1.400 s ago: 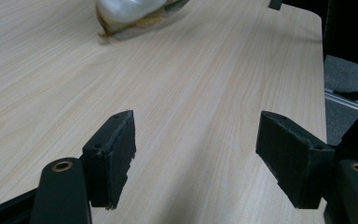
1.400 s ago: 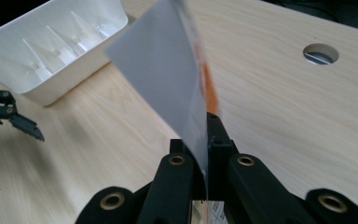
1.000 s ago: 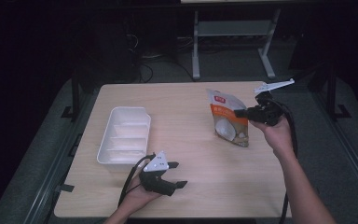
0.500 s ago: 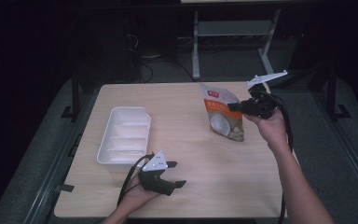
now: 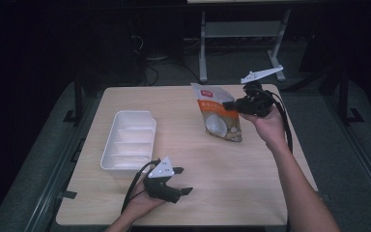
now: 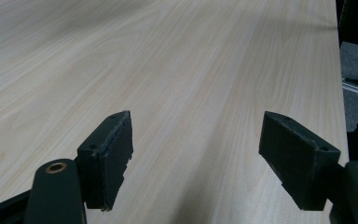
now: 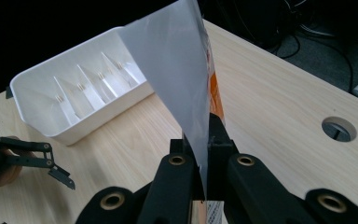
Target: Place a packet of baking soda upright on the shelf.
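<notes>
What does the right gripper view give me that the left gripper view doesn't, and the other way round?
Right gripper view: its jaws are shut on the edge of the silver-backed pouch, with the white divided tray behind it, a round cable hole in the table, and the left gripper open at lower left.

Left gripper view: the left gripper's own jaws spread wide over bare wood, with nothing between them.

Both: the light wooden table and dark surroundings past its edge.
</notes>
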A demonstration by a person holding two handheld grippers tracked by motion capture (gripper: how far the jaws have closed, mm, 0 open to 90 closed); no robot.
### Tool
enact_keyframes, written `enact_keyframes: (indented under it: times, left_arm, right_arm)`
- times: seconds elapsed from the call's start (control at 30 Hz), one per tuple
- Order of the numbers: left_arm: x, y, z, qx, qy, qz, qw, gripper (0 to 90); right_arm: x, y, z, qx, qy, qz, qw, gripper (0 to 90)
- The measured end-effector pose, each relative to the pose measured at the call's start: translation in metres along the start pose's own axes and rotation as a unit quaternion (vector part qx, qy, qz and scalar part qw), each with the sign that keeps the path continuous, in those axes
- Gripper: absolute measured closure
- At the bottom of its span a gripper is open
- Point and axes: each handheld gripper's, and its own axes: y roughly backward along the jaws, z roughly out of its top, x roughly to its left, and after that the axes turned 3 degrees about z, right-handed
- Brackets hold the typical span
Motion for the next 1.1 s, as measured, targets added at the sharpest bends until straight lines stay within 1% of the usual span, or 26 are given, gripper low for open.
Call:
enact_keyframes:
  times: [0.17,0.23,0.33,0.5,0.53,0.67,0.8,0.93,1.03,1.1]
  left_arm:
    - [0.001,0.0,-0.001,0.001,0.001,0.0,1.0,25.5]
    - [0.001,-0.001,-0.001,0.004,0.002,-0.003,1.0,25.4]
    - [0.001,-0.002,-0.001,0.004,0.003,-0.006,1.0,25.4]
    - [0.001,-0.002,-0.001,0.006,0.001,-0.009,0.9999,25.4]
    - [0.001,-0.002,-0.002,0.006,0.001,-0.008,0.9999,25.3]
    - [0.001,-0.003,-0.002,0.01,-0.002,-0.009,0.9999,25.3]
    - [0.001,-0.003,-0.002,0.012,-0.008,-0.009,0.9999,25.3]
    - [0.002,-0.003,-0.002,0.011,-0.007,-0.009,0.9999,25.3]
    - [0.002,-0.003,-0.003,0.011,-0.005,-0.011,0.9999,25.3]
    - [0.002,-0.003,-0.003,0.013,-0.009,-0.012,0.9998,25.3]
  right_arm:
    - [0.006,-0.006,0.01,0.001,0.009,0.006,0.9999,89.8]
    - [0.01,-0.01,0.016,-0.002,0.016,0.008,0.9998,89.8]
    - [0.014,-0.014,0.021,-0.002,0.02,0.013,0.9997,89.8]
    - [0.019,-0.02,0.028,-0.001,0.023,0.02,0.9995,89.8]
    - [0.021,-0.023,0.031,-0.003,0.028,0.024,0.9993,89.8]
    - [0.025,-0.028,0.035,-0.006,0.029,0.033,0.999,89.8]
    - [0.032,-0.038,0.044,-0.003,0.041,0.04,0.9984,89.8]
    - [0.036,-0.043,0.049,-0.005,0.046,0.044,0.998,89.8]
    - [0.042,-0.048,0.056,-0.006,0.049,0.054,0.9973,89.8]
    - [0.043,-0.05,0.058,-0.005,0.051,0.056,0.9971,89.8]
